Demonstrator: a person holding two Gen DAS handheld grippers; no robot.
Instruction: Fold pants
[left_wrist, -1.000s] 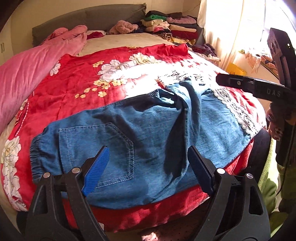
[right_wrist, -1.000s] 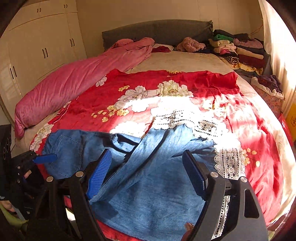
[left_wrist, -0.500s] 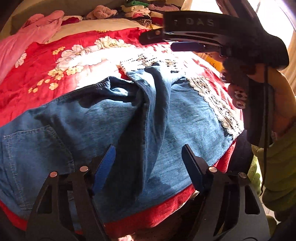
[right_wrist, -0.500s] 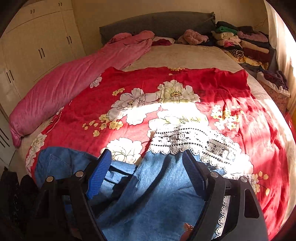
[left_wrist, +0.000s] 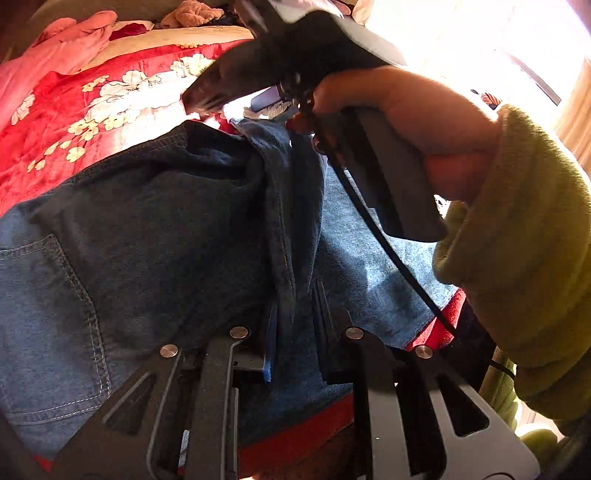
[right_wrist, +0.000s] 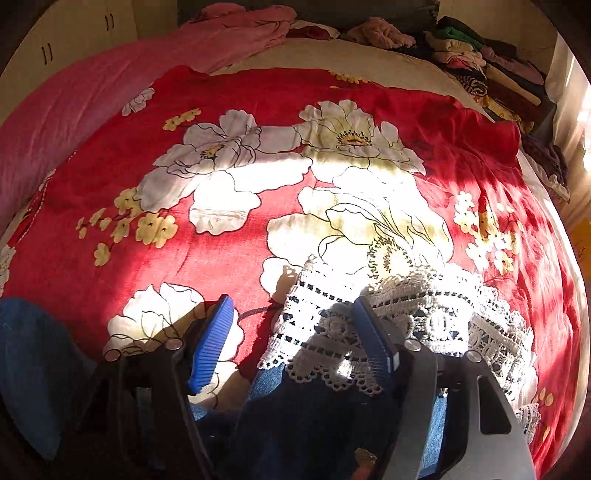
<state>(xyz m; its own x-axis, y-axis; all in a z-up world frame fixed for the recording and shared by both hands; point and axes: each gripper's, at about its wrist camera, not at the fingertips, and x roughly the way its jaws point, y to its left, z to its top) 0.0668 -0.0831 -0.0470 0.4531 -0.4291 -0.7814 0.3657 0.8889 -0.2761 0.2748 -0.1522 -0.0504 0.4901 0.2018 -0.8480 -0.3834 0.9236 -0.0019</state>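
Blue denim pants (left_wrist: 155, 236) with white lace hems lie on a red flowered blanket (left_wrist: 74, 122). In the left wrist view my left gripper (left_wrist: 293, 321) is shut on a raised fold of the pants near the bed's front edge. My right gripper (left_wrist: 255, 88), held in a hand with a green sleeve, hovers over the far end of that fold. In the right wrist view my right gripper (right_wrist: 295, 332) is open, low over the lace hem (right_wrist: 388, 325) of the pants (right_wrist: 314, 424). One finger lies on the lace, the other over the blanket (right_wrist: 258, 92).
A pink duvet (right_wrist: 92, 103) lies along the left side of the bed. A pile of folded clothes (right_wrist: 480, 62) sits at the back right by the headboard. White cupboards (right_wrist: 74, 33) stand at the far left. A bright window (left_wrist: 480, 44) is on the right.
My left gripper moved forward and shut on the denim fold. My right gripper moved forward and down to the lace hem and stays open.
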